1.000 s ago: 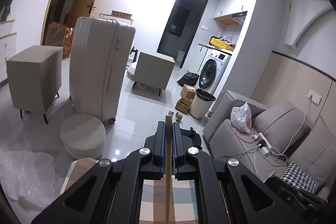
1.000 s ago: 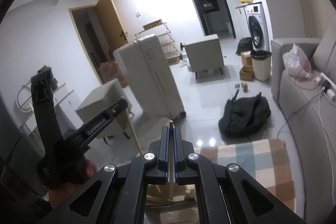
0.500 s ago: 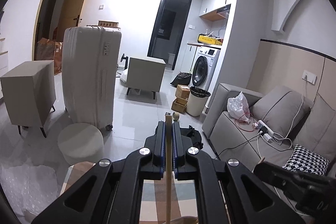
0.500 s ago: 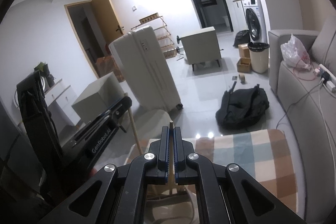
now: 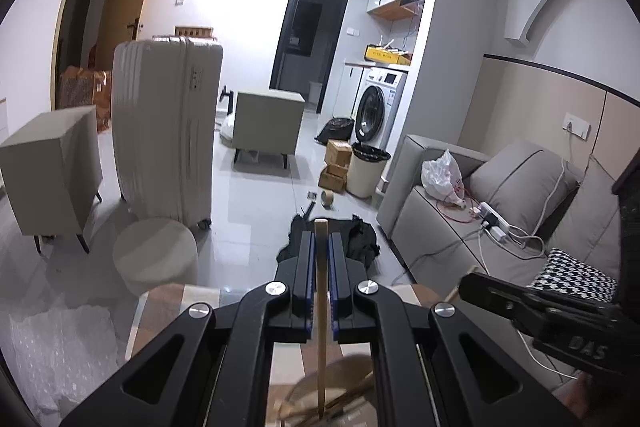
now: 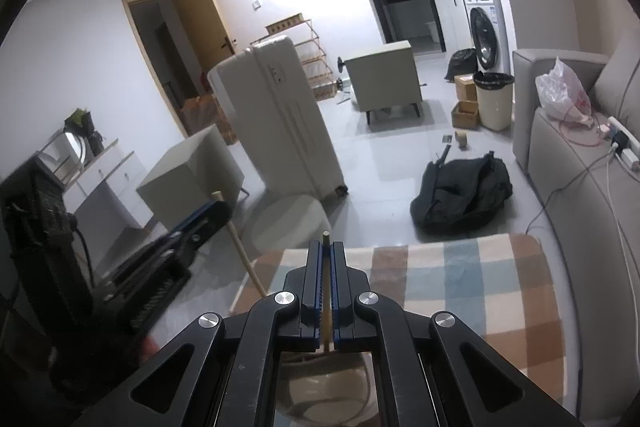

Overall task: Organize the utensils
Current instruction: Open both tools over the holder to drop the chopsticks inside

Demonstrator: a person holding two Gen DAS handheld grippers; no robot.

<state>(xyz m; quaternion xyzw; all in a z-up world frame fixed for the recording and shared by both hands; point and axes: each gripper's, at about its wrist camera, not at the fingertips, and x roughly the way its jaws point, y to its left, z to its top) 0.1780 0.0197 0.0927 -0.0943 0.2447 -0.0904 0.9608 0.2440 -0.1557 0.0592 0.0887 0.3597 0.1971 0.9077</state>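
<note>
Moved: right tongs (image 5: 472, 287) now further into left view, both barely shifted | left tongs (image 5: 320, 267) clamped on wooden utensil (image 5: 321, 307) | right tongs clamped on thin stick (image 6: 327, 287) | both above bowl-like holder (image 6: 320, 387) on checked tabletop (image 6: 460, 287) | progress: two utensils lifted, probably neither placed yet.

Home living room: grey sofa (image 5: 500, 211), washing machine (image 5: 378, 107), suitcase (image 5: 168, 131), checked tablecloth (image 6: 460, 275).
</note>
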